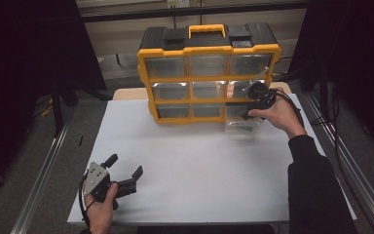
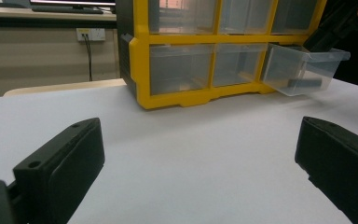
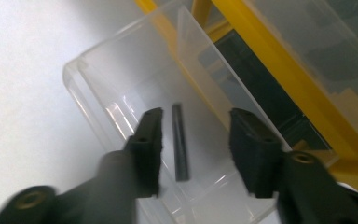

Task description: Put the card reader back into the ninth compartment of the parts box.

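Observation:
A yellow and black drawer cabinet [image 1: 208, 73] stands at the back of the white table. Its bottom right clear drawer [image 1: 243, 126] is pulled out toward me. A thin black rod [image 3: 180, 144] lies on the floor of this drawer [image 3: 102, 93]. My right gripper [image 3: 196, 135] hangs over the drawer, open, with the rod below the gap and touching neither jaw. In the high view the right gripper [image 1: 247, 116] points down into the drawer. My left gripper [image 1: 124, 165] rests open near the table's front left, facing the cabinet [image 2: 140, 60], with nothing between its jaws [image 2: 200, 158].
The white table top [image 1: 199, 165] stretches between the cabinet and the front edge. The other drawers of the cabinet are pushed in. Metal rails [image 1: 44, 170] run along both sides of the table. A wall socket [image 2: 90, 33] sits behind at the left.

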Motion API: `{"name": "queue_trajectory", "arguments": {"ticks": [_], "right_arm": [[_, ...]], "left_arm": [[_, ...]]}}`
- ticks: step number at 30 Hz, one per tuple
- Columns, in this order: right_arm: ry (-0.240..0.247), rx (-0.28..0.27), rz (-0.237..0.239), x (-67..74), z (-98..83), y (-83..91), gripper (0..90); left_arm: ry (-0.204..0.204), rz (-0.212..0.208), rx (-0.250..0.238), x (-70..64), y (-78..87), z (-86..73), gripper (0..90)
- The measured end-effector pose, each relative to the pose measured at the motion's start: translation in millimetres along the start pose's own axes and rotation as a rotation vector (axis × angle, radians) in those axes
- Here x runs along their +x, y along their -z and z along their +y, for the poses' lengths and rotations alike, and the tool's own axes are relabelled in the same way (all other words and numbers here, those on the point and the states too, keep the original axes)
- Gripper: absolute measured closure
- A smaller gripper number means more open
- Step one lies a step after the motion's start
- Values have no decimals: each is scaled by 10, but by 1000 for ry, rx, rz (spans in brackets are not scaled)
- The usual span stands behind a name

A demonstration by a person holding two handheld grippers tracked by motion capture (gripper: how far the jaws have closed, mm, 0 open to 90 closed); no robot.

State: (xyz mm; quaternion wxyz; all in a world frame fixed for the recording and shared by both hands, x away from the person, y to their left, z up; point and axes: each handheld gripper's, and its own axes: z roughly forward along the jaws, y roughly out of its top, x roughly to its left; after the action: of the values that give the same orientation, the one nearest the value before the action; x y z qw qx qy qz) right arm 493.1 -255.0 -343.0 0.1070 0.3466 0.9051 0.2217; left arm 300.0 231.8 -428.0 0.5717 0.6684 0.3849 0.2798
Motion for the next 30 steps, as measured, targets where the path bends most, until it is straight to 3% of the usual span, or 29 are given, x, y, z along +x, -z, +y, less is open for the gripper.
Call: {"name": "queue_trajectory", "arguments": {"ticks": [5, 14, 25, 30], "right_arm": [[-23, -22, -19, -6, 1, 26, 353], [-77, -73, -44, -11, 4, 40, 188], [-130, -166, -57, -25, -129, 93, 131], [-173, -209, -86, 19, -170, 124, 110]], "left_arm": [[-3, -2, 0, 2, -1, 2, 15], [5, 0, -6, -2, -2, 2, 15], [-5, -1, 1, 1, -2, 2, 15], [1, 1, -2, -4, 0, 2, 15]]}}
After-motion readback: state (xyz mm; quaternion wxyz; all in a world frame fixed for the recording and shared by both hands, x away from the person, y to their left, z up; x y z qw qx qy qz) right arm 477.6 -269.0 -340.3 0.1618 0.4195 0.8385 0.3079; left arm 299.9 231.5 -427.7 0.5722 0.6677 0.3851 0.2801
